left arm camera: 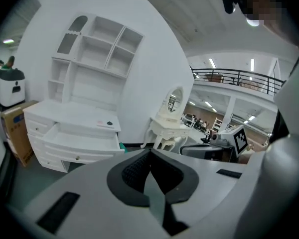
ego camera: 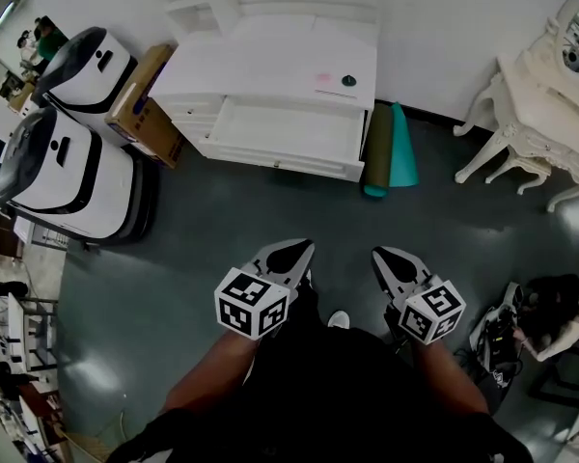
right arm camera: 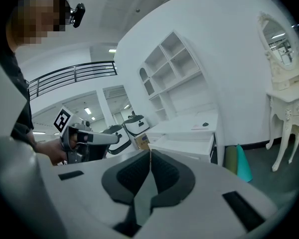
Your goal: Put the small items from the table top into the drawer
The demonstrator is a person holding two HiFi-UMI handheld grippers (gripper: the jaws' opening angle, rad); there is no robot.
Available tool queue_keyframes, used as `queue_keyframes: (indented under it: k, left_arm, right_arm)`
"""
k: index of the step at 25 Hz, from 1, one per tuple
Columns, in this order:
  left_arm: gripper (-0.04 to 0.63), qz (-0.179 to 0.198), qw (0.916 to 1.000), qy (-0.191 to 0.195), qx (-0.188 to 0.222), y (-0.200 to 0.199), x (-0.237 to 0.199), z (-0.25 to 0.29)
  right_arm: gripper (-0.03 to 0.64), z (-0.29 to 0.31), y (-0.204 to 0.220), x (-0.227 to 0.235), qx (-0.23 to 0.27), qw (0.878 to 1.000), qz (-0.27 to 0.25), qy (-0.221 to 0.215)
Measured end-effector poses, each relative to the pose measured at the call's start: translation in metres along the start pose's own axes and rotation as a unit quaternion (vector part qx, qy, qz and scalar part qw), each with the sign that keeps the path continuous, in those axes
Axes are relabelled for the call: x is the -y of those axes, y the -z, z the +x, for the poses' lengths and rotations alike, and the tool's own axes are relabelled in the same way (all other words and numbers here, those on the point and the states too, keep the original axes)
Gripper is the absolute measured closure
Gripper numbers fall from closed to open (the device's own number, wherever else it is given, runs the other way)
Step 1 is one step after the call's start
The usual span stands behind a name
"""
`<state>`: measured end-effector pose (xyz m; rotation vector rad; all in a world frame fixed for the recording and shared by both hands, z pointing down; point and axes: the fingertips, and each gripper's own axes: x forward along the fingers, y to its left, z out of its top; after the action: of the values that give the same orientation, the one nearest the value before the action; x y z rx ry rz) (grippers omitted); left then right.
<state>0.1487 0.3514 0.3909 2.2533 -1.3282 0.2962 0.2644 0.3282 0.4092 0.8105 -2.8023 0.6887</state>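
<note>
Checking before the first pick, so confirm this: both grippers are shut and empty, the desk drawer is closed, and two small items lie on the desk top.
Wrong on the drawer: the head view shows it pulled open, not closed. The left gripper and right gripper are shut and empty, and the pink item and dark item lie on the desk top.

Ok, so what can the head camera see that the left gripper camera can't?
Only the head view shows the left gripper from outside, with its marker cube, and the white shoe. Only the left gripper view shows the balcony railing and ceiling lights, plus its own jaws shut together, holding nothing. Both show the white desk, its open drawer, the pink item and dark round item on top, the cardboard box and the right gripper.
</note>
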Motion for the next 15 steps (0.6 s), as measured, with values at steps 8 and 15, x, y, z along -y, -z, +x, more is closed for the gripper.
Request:
queue_keyframes:
  k: [8, 15]
  left_arm:
    - [0.592, 0.025, 0.9997, -0.001, -0.008, -0.023, -0.053, 0.021]
    - [0.592, 0.031, 0.9994, 0.012, -0.004, -0.052, -0.105, 0.039]
  right_arm:
    - [0.589, 0.059, -0.021, 0.018, -0.010, 1.000, 0.002, 0.005]
    - [0.589, 0.119, -0.036, 0.023, -0.031, 1.000, 0.000, 0.000]
